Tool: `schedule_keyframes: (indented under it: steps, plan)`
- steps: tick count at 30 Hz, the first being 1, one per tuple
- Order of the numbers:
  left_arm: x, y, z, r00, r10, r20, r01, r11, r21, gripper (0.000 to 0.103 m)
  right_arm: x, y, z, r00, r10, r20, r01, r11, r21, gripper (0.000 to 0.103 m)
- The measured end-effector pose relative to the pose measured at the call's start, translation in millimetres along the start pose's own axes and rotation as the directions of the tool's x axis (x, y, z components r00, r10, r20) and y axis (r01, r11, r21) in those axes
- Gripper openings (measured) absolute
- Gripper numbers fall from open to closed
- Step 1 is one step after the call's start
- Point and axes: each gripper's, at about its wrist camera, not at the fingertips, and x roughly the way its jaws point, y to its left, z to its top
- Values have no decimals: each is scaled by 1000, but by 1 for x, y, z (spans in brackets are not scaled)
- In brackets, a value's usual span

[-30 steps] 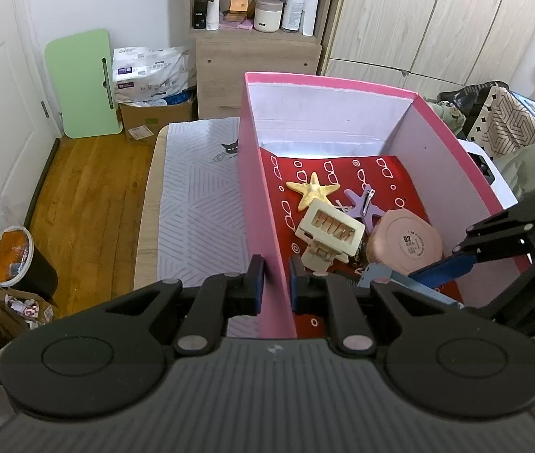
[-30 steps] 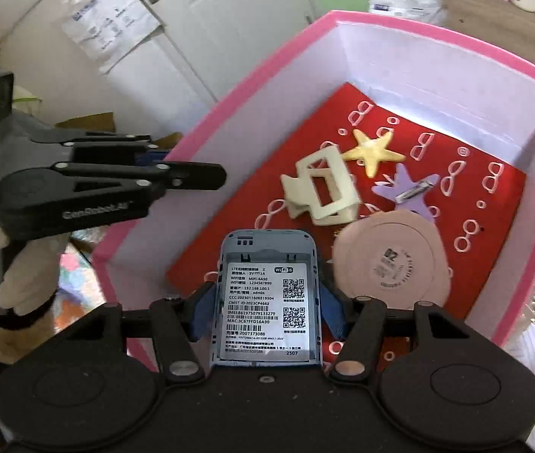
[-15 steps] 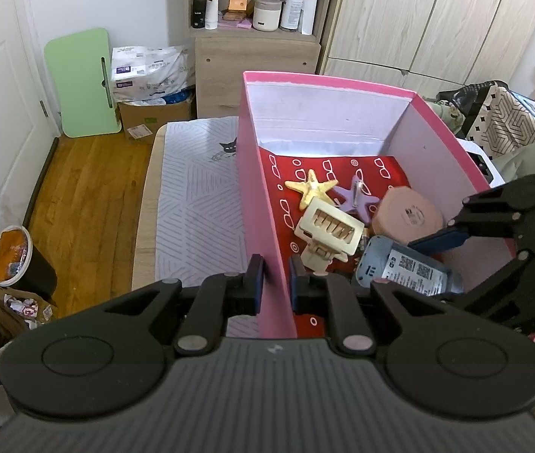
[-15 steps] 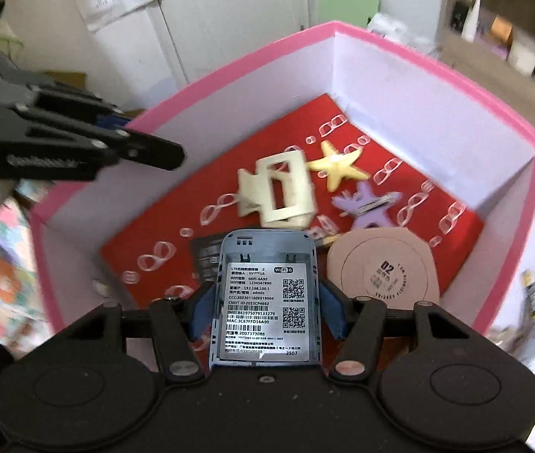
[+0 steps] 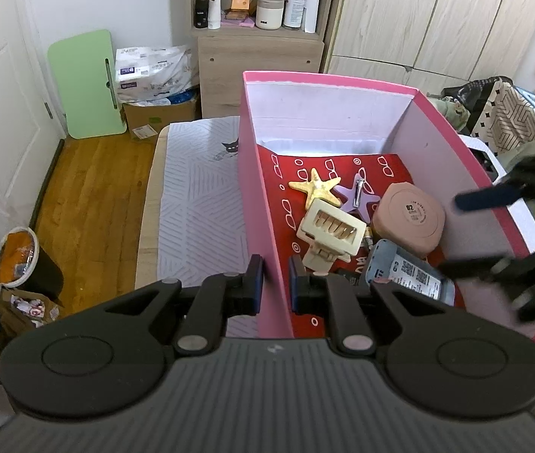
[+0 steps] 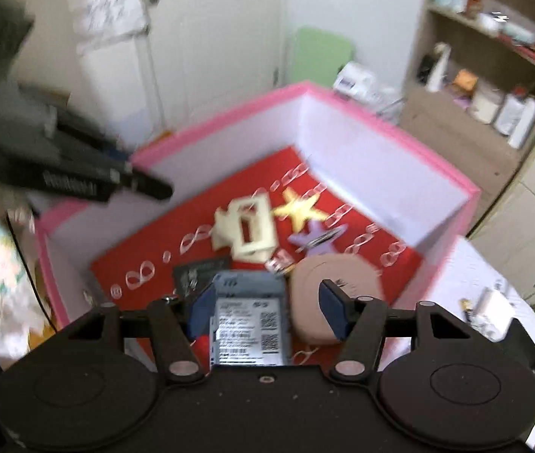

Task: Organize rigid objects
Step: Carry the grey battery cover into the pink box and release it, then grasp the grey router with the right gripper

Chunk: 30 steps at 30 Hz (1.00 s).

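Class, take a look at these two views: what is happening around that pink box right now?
A person with two handheld grippers is sorting small items into a pink box. The left gripper is shut on the box's side wall. The right gripper stands open around a grey router that lies in the box beside a cream hair claw, two star clips and a round pink case.

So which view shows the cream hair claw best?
Left wrist view: the cream hair claw is sharp, its teeth visible, lying in the pink box. The right wrist view shows it motion-blurred, with only its outline.
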Motion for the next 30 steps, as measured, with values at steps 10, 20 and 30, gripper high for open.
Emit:
schedule_keyframes:
  steps: [10, 20, 30]
  plan:
    - [-1, -4, 4, 1000, 11, -16, -11, 1000, 7, 13, -69, -62, -42, 952, -132, 278, 87, 982, 168, 71]
    - [-1, -5, 6, 999, 23, -24, -23, 1000, -9, 13, -47, -128, -101, 943, -288, 164, 193, 880, 433, 82]
    - [-1, -6, 7, 999, 31, -31, -32, 999, -15, 13, -4, -170, -139, 933, -325, 154, 141, 725, 674, 92]
